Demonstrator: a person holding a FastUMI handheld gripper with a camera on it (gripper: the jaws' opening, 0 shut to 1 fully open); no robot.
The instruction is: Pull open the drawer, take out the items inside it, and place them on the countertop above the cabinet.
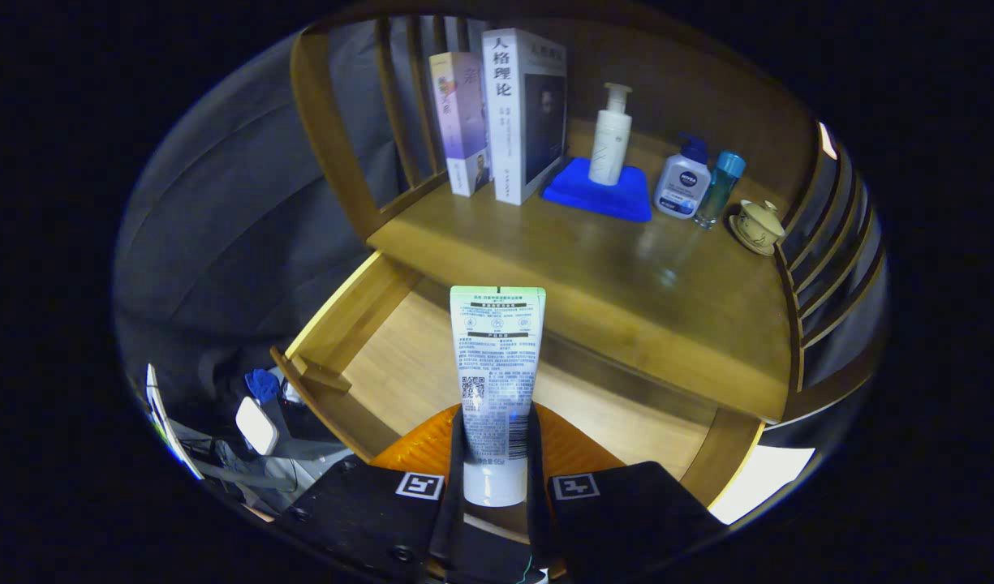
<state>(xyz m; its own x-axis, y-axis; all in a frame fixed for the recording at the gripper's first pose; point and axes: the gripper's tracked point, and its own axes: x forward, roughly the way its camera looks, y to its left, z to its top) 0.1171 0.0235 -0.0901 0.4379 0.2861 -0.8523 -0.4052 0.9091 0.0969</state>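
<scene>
1. The gripper (497, 466) has both fingers (456, 478) clamped on the lower part of a white tube (497, 373), one on each side, and the tube stands upright between them with its flat crimped end on top and its cap end down by the fingers.
2. Right behind the tube's lower end, an orange bowl (574, 450) peeks out on either side of the fingers, sitting in the drawer.
3. Under and around that, the drawer (399, 357) is pulled out, its pale wooden floor bare on the side toward the dark cloth wall.
4. Beyond the tube's top edge runs the countertop (594, 276), wood, with a slatted rail at each end.
5. Along the back of it: two books (505, 113) standing upright side by side, near the rail next to the cloth wall.
6. Next along, a folded blue cloth (598, 195) with a white pump bottle (610, 138) standing on it.
7. Then a smaller white pump bottle with a blue top (682, 182), and touching or just beside it a slim teal bottle (720, 186).
8. At the far end, by the other rail, a small lidded cup on a saucer (758, 225).
</scene>
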